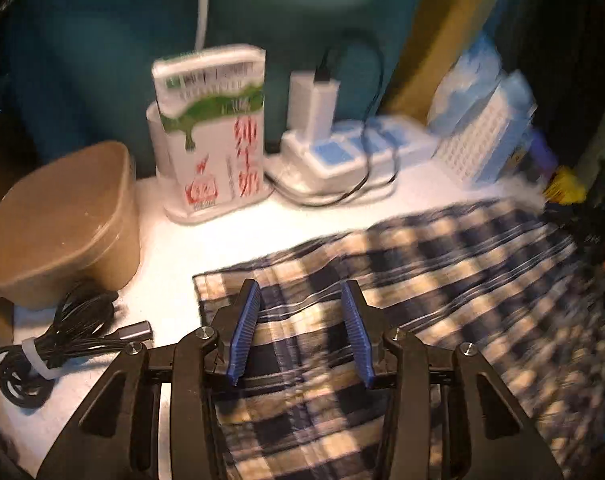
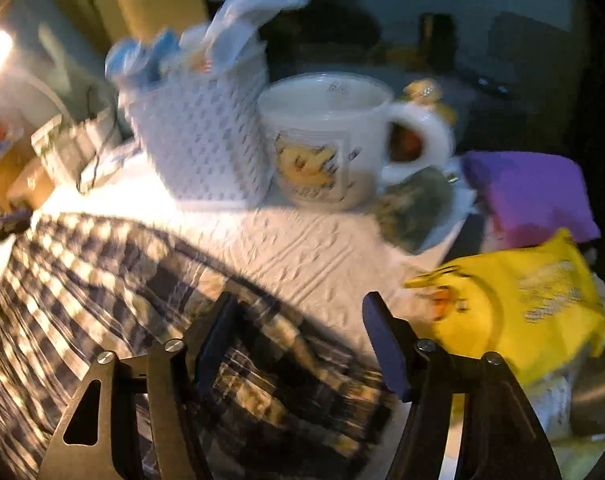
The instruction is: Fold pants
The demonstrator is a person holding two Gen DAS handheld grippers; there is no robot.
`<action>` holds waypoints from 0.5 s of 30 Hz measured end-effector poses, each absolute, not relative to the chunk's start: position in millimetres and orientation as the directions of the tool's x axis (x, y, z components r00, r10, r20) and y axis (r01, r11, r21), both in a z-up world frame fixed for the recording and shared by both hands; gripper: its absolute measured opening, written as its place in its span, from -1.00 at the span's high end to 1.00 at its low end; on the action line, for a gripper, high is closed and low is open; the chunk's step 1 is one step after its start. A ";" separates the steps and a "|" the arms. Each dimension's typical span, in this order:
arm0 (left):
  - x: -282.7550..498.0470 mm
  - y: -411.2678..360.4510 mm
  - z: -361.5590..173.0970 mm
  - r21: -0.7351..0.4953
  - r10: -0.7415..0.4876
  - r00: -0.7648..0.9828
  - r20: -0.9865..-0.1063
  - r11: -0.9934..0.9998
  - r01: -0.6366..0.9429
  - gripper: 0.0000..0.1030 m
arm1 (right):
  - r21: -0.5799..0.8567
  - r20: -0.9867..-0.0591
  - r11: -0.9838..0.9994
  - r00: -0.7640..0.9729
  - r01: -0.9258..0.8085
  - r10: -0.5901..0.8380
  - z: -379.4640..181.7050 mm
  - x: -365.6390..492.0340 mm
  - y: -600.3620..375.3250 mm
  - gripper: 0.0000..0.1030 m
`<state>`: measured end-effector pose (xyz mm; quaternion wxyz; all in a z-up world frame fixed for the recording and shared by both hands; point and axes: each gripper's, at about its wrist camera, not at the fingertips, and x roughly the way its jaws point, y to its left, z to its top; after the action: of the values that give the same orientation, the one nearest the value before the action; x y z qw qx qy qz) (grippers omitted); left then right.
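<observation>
The pants (image 1: 422,280) are dark blue and cream plaid, lying flat on a white table cover (image 1: 174,248). My left gripper (image 1: 302,300) is open and hovers over the pants' left end, with plaid cloth showing between its blue pads (image 1: 244,332). In the right wrist view the pants (image 2: 102,280) spread across the lower left. My right gripper (image 2: 298,320) is open over the pants' right edge, one finger above the cloth and the other above the white cover (image 2: 314,248). Both views are blurred by motion.
Left view: a brown lidded bowl (image 1: 62,224), a coiled black cable (image 1: 50,344), a milk carton (image 1: 210,132), a white charger block (image 1: 314,108) with its cord, a perforated white basket (image 1: 478,140). Right view: the same basket (image 2: 198,140), a duck mug (image 2: 330,140), a yellow packet (image 2: 522,312), a purple item (image 2: 534,196).
</observation>
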<state>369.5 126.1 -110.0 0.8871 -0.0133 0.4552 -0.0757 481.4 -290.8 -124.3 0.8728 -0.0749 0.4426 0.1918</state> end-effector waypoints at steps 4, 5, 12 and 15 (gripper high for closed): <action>374.8 132.6 -128.1 -0.005 -0.061 0.570 -0.819 0.995 0.099 0.15 | -0.079 -0.796 0.898 0.570 -0.432 0.205 -132.0 481.2 -270.9 0.45; 375.2 133.4 -127.9 0.004 -0.052 0.569 -0.821 0.995 0.097 0.14 | -0.125 -0.787 0.895 0.592 -0.428 0.173 -131.5 482.0 -265.6 0.45; 386.3 152.0 -121.8 0.141 0.142 0.566 -0.812 0.989 -0.046 0.14 | -0.284 -0.753 0.901 0.658 -0.327 0.002 -128.2 505.2 -259.3 0.46; 372.2 152.1 -104.8 0.109 0.106 0.598 -0.794 0.994 -0.031 0.14 | -0.246 -0.733 0.906 0.677 -0.344 0.058 -105.8 491.1 -259.5 0.45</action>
<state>372.2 152.1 -104.8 0.8930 0.0418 0.4465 0.0382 491.1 -259.5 -105.8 0.8969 -0.1854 0.3856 0.1121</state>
